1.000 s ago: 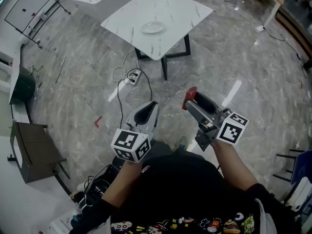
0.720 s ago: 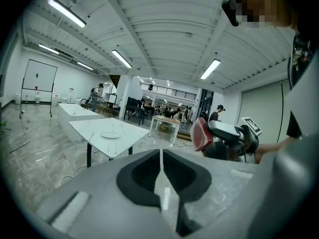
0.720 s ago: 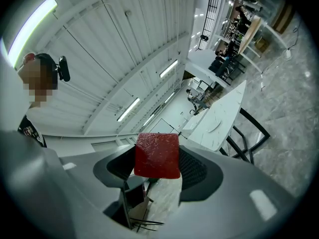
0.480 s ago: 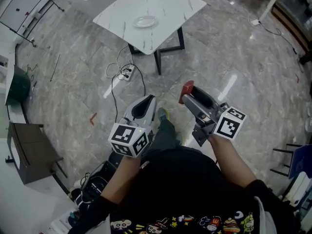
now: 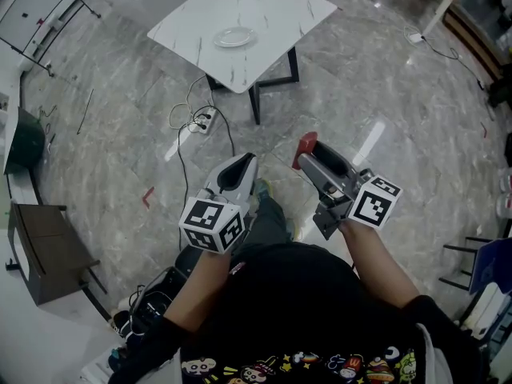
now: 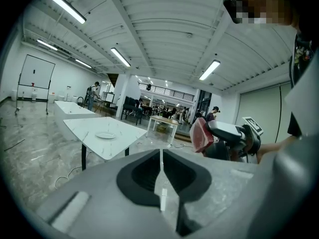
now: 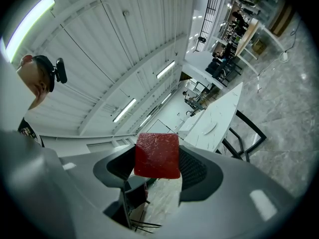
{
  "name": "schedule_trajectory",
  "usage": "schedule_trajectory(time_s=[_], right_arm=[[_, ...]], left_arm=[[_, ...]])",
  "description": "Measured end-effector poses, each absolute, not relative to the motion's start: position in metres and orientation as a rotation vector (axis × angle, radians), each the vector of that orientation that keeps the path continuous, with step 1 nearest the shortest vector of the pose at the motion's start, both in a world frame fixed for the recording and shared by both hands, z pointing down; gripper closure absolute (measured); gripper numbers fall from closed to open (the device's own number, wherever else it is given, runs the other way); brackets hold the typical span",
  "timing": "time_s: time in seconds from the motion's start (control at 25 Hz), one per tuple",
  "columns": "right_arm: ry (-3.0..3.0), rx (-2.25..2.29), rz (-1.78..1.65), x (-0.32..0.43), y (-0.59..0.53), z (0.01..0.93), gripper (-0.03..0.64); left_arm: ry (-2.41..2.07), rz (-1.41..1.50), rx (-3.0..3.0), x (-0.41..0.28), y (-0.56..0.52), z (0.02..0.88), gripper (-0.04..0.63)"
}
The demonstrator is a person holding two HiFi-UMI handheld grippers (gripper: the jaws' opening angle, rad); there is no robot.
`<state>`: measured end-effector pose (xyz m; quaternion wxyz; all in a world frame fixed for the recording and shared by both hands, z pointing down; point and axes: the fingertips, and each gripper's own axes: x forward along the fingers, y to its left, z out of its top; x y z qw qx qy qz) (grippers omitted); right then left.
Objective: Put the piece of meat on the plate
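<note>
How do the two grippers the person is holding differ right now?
The right gripper is shut on a red piece of meat; the left gripper holds nothing, its jaws together. The right gripper is held tilted, so the table slants in its view; the left gripper is about level. Both point toward the table and are held over the floor, short of the table and its plate.

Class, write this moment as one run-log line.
right gripper: shut on red slab of meat | left gripper: shut, empty | round white plate: empty, on white marble-top table ahead
</note>
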<state>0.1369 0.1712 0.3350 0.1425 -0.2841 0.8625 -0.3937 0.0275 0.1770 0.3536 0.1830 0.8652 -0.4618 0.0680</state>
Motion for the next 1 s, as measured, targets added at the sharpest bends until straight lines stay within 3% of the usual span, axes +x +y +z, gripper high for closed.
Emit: schedule_trajectory(time_s=[1.0], right_arm=[[2.496, -0.859, -1.217, 0.100, 0.063, 0.359, 0.321]], left_arm=[[-1.270, 0.194, 2.409, -0.003, 0.064, 0.373, 0.575]])
